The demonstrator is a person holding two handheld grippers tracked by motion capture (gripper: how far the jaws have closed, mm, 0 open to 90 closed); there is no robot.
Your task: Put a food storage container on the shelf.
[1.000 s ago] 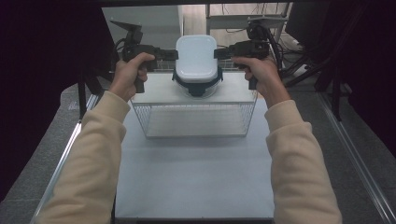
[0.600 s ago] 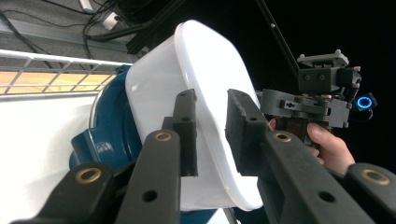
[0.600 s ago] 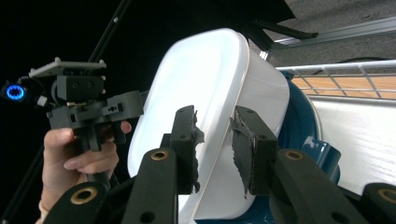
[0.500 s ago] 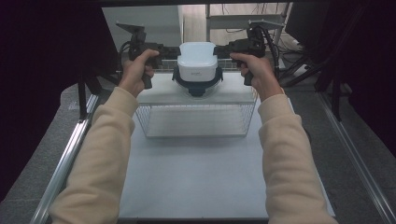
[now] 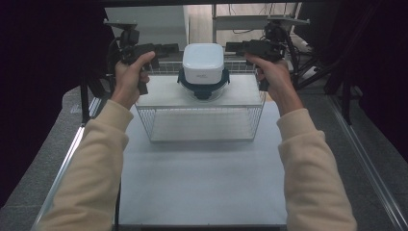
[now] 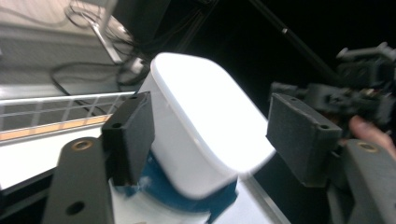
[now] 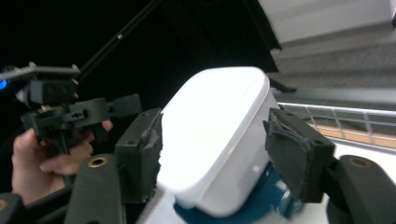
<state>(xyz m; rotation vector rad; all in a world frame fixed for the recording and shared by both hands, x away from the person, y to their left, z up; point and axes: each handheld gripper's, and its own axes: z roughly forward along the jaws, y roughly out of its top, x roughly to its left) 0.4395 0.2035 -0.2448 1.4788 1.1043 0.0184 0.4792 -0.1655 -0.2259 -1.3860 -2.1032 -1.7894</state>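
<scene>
At the far left of the high view, the left gripper point(image 5: 168, 48) is held level by the person's left hand point(image 5: 129, 77) and points inward toward the middle of the scene. Its own view shows the two black jaws spread wide apart on either side of the white container point(image 6: 201, 126), one pad close against the container's side, though contact cannot be told, and the other clear of it. In the middle stands that white container point(image 5: 203, 61), a rounded box turned bottom up so that it rests on its dark blue lid point(image 5: 204, 87), whose clip tabs stick out at the sides. What is inside cannot be seen through the opaque walls. It sits on the flat white top of a wire basket point(image 5: 202, 126), which itself stands on the pale counter point(image 5: 202, 187); nothing shows through the mesh. To the right, the right gripper point(image 5: 235, 47) in the person's right hand point(image 5: 272, 77) faces inward too. Its view shows the white container point(image 7: 219, 140) between spread jaws, neither pad pressed on it, above the blue lid point(image 7: 261, 196).
</scene>
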